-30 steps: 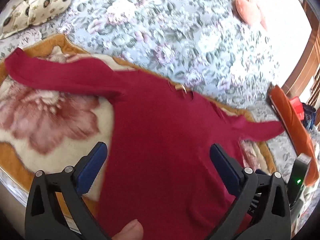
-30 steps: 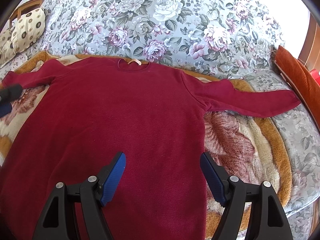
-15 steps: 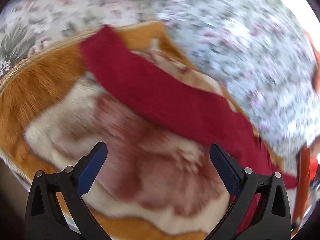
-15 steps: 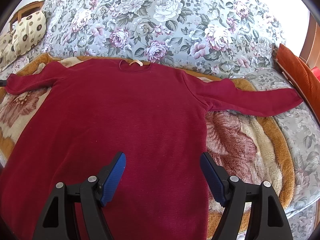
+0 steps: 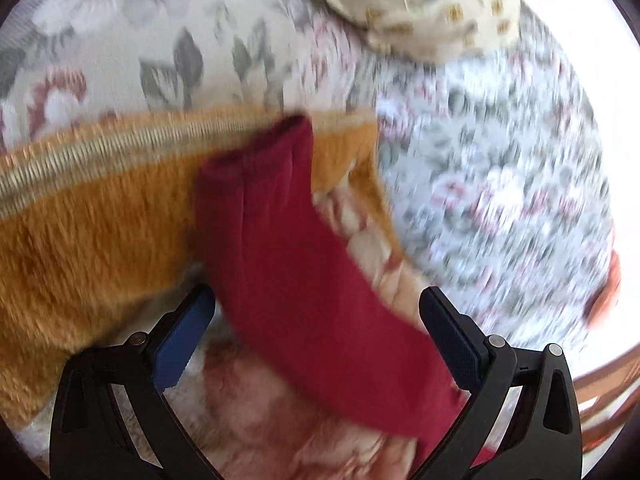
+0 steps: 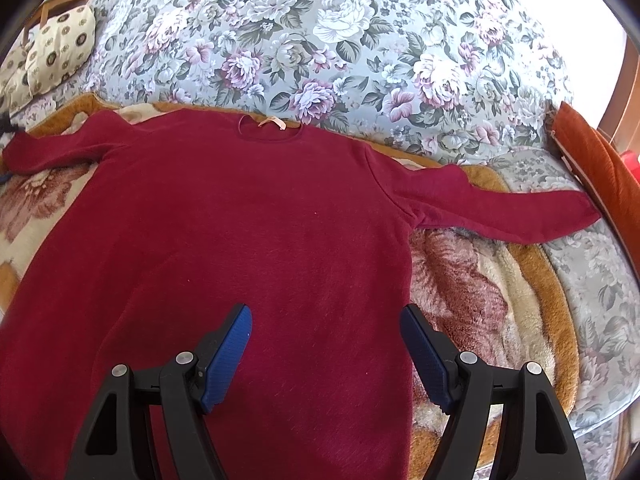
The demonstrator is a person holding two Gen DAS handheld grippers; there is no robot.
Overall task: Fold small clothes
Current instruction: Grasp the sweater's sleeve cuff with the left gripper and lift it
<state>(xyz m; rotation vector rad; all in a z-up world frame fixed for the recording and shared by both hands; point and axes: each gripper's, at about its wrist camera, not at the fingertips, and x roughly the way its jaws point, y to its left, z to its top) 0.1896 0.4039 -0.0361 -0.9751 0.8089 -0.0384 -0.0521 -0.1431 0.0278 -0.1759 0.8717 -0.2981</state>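
A dark red long-sleeved sweater [image 6: 248, 232] lies flat, face up, on a plush orange-edged blanket [image 6: 460, 292], with both sleeves spread out to the sides. My right gripper [image 6: 326, 320] is open and empty above the sweater's lower body, near its right side edge. In the left wrist view the sweater's left sleeve [image 5: 288, 248] runs up between the fingers, its cuff toward the blanket's edge. My left gripper [image 5: 316, 308] is open and straddles this sleeve without closing on it. This view is motion-blurred.
The blanket [image 5: 92, 232] lies on a floral bedspread [image 6: 340, 52]. A cream patterned pillow [image 6: 56, 48] sits at the far left, also seen in the left wrist view [image 5: 432, 4]. An orange cushion [image 6: 596, 160] stands at the right by the right sleeve's cuff.
My left gripper has swung left from the sweater's body to the left sleeve and come in close over it. The right gripper has barely moved.
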